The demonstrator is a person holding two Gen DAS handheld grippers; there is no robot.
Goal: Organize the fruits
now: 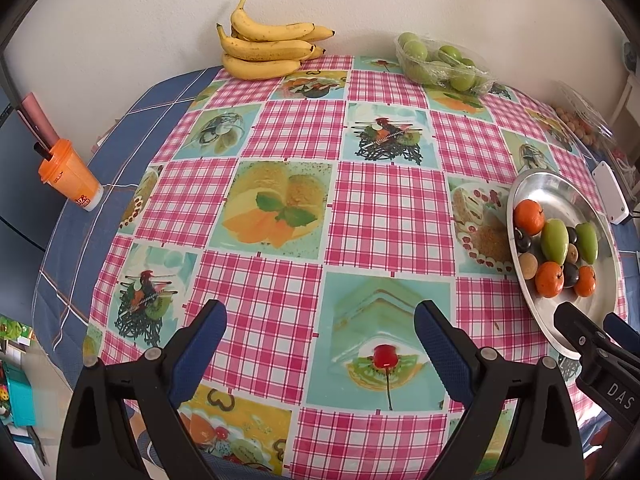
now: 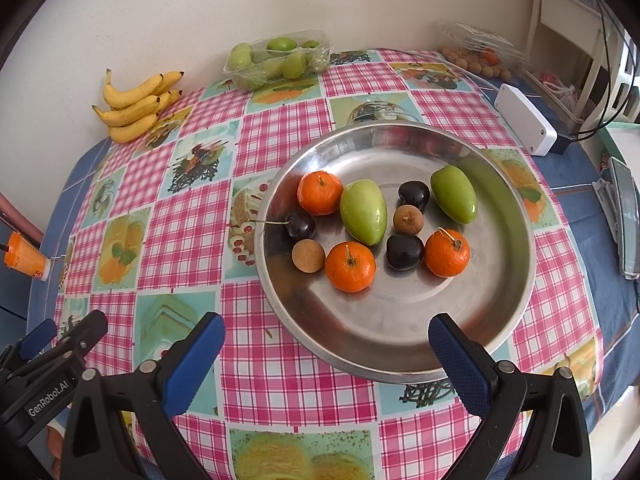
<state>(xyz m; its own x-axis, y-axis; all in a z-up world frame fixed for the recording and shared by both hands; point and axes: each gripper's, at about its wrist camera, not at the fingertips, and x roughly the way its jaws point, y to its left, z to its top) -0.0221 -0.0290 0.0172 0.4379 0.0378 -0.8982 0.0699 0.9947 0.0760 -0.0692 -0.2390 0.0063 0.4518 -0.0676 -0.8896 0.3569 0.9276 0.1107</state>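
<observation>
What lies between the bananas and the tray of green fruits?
Only bare tablecloth between the bananas and the tray of green fruits, in the left wrist view.

Desk centre wide open, nothing on the cloth between left gripper and the far wall. Obstacles sit at the edges: bananas and green-fruit tray at the back, orange cup far left, metal plate of fruit just ahead of right gripper, white box beyond it.
</observation>
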